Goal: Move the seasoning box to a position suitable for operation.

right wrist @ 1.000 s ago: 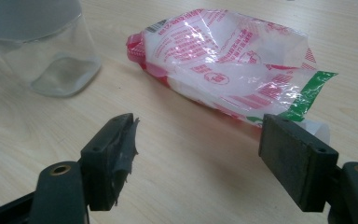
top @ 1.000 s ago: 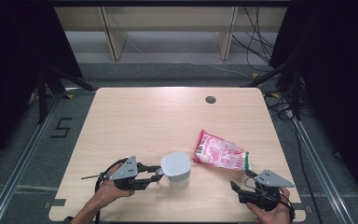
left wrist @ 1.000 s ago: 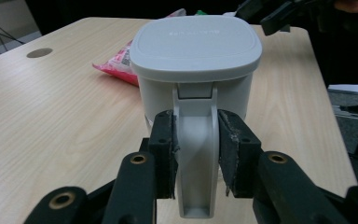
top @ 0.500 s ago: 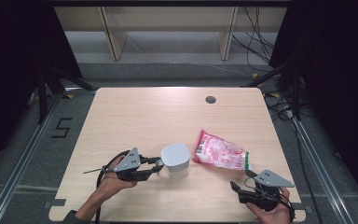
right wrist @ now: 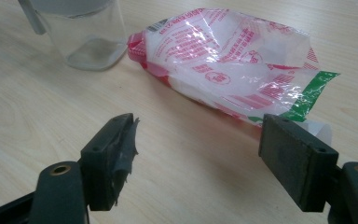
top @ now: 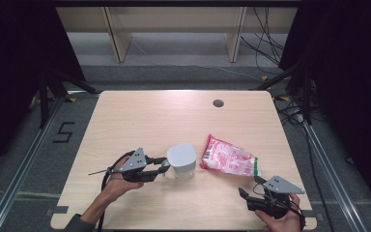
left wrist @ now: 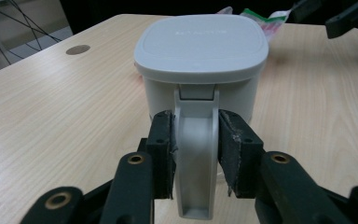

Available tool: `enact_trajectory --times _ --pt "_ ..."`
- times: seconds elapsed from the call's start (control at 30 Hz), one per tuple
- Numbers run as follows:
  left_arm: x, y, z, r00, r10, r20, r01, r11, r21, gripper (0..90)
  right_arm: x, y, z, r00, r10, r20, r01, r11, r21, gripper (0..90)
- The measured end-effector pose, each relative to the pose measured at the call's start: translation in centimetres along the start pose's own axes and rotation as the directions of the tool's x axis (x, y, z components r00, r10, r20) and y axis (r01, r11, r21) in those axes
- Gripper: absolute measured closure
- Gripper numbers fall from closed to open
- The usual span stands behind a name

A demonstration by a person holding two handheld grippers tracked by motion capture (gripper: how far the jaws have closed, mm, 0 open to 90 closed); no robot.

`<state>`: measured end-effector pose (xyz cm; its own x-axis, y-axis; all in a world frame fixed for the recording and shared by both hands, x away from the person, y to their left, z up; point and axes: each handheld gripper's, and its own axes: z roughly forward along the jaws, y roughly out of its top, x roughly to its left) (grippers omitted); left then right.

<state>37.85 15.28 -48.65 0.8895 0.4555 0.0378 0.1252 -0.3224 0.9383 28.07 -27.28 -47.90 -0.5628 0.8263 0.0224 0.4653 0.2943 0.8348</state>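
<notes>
A white lidded container (top: 181,159) with a clear body stands left of the table's middle. My left gripper (top: 162,166) reaches it from the left. In the left gripper view the jaws are shut on the container's white handle (left wrist: 196,154), under the square lid (left wrist: 200,44), with my left gripper (left wrist: 196,149) level with the table. A red-and-white plastic bag (top: 229,157) with a green end lies just right of the container. My right gripper (top: 244,195) stands open near the front right edge. In its own view my right gripper (right wrist: 198,144) faces the bag (right wrist: 233,60) with nothing between its jaws; the container (right wrist: 86,32) is at top left.
The wooden table (top: 140,121) has a dark round hole (top: 218,103) near its far edge. Wooden shelving and cables lie on the floor beyond the table. Metal rails run along both sides. The far half of the tabletop is bare wood.
My left gripper and the container it holds have shifted up in the high view, away from the front edge. The right gripper and the bag have stayed put.
</notes>
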Motion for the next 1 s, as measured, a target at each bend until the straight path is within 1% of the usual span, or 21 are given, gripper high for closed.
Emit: enact_trajectory --times 0.03,0.07,0.1,0.13,0.23,0.27,0.37,0.43,0.47,0.5,0.57,0.6,0.63,0.7,0.73,0.8,0.83,0.87,0.9,0.93,1.0 --pt "0.03 -0.02 -0.01 0.9997 -0.02 -0.012 0.02 0.9998 -0.009 63.6 0.06 -0.01 -0.03 1.0 0.009 0.0 -0.009 1.0 0.002 28.0" --pt "0.19 0.0 -0.07 0.9997 -0.016 -0.021 0.016 0.9998 -0.01 63.2 0.05 -0.01 -0.03 1.0 0.007 0.001 -0.007 1.0 0.003 28.0" --pt "0.45 0.04 -0.12 0.9998 0.006 -0.017 -0.006 0.9999 -0.012 62.7 0.04 -0.01 -0.03 1.0 0.006 0.001 -0.006 1.0 0.003 28.0" --pt "0.35 -0.02 -0.14 0.9996 -0.019 -0.022 0.019 0.9998 -0.011 62.6 0.03 -0.02 -0.03 1.0 0.006 0.001 -0.006 1.0 0.003 28.0" --pt "0.25 -0.04 -0.12 0.9995 -0.012 -0.028 0.012 0.9999 0.0 62.8 0.0 0.0 0.0 1.0 -0.001 0.0 0.001 1.0 -0.001 28.0" --pt "0.32 0.0 -0.12 0.9995 0.0 -0.03 0.0 1.0 0.0 62.8 0.03 0.02 0.0 1.0 0.004 0.0 -0.004 1.0 -0.003 28.0" --pt "0.33 -0.03 -0.03 0.9993 -0.02 -0.032 0.02 0.9998 -0.006 62.4 0.04 0.03 0.02 1.0 0.006 0.0 -0.006 1.0 -0.005 28.0" --pt "0.52 0.0 0.04 0.9992 -0.008 -0.038 0.008 0.9999 -0.006 61.6 0.12 0.01 0.01 0.9998 0.02 -0.001 -0.02 1.0 -0.001 28.0" --pt "0.48 0.04 0.02 0.9988 -0.014 -0.048 0.014 0.9999 0.0 61.1 0.12 0.01 0.01 0.9998 0.018 0.0 -0.018 1.0 -0.001 28.0" --pt "0.37 0.05 0.08 0.9983 -0.032 -0.049 0.032 0.9995 -0.001 60.9 0.11 0.02 0.01 0.9998 0.02 0.0 -0.02 1.0 -0.001 28.0" --pt "0.49 0.16 0.07 0.9988 -0.01 -0.048 0.01 0.9999 0.005 60.9 0.04 0.03 0.01 1.0 0.006 0.001 -0.006 1.0 -0.006 28.0" --pt "0.36 0.11 0.1 0.9982 -0.036 -0.049 0.036 0.9993 0.002 60.8 0.04 0.02 0.01 1.0 0.005 0.0 -0.005 1.0 -0.005 28.0" --pt "0.38 0.11 0.07 0.9981 -0.038 -0.049 0.038 0.9993 0.003 60.5 0.05 -0.01 -0.03 1.0 0.008 0.0 -0.008 1.0 0.002 28.0" --pt "0.48 0.09 0.02 0.9982 -0.032 -0.051 0.032 0.9995 0.0 59.7 0.01 -0.01 -0.03 1.0 0.004 -0.001 -0.004 1.0 0.003 28.0" --pt "0.64 0.14 -0.02 0.9987 -0.01 -0.049 0.01 0.9999 -0.002 58.9 0.1 0.02 -0.02 0.9998 0.02 0.0 -0.02 1.0 -0.005 28.0" --pt "0.48 0.1 -0.22 0.9967 -0.053 -0.061 0.053 0.9986 0.004 57.5 0.03 -0.01 -0.01 1.0 0.008 0.0 -0.008 1.0 0.002 28.0" --pt "0.58 0.13 -0.31 0.9971 -0.045 -0.062 0.045 0.999 0.0 56.6 0.08 0.01 -0.02 0.9998 0.018 -0.001 -0.018 1.0 -0.002 27.9" --pt "0.54 0.14 -0.42 0.9962 -0.062 -0.062 0.063 0.998 0.005 55.4 0.08 0.02 -0.03 0.9998 0.02 0.0 -0.02 1.0 -0.004 28.0" --pt "0.52 0.22 -0.52 0.9957 -0.065 -0.066 0.065 0.9979 0.004 54.6 0.04 -0.01 -0.01 0.9999 0.013 -0.001 -0.013 1.0 -0.005 28.0" --pt "0.49 0.28 -0.64 0.996 -0.068 -0.057 0.069 0.9976 0.009 53.7 -0.08 -0.02 -0.02 1.0 -0.005 -0.002 0.005 1.0 -0.005 27.9" --pt "0.3 0.44 -0.87 0.9956 -0.074 -0.058 0.075 0.997 0.018 51.6 -0.07 -0.04 -0.05 1.0 -0.003 -0.001 0.003 1.0 -0.005 28.0"
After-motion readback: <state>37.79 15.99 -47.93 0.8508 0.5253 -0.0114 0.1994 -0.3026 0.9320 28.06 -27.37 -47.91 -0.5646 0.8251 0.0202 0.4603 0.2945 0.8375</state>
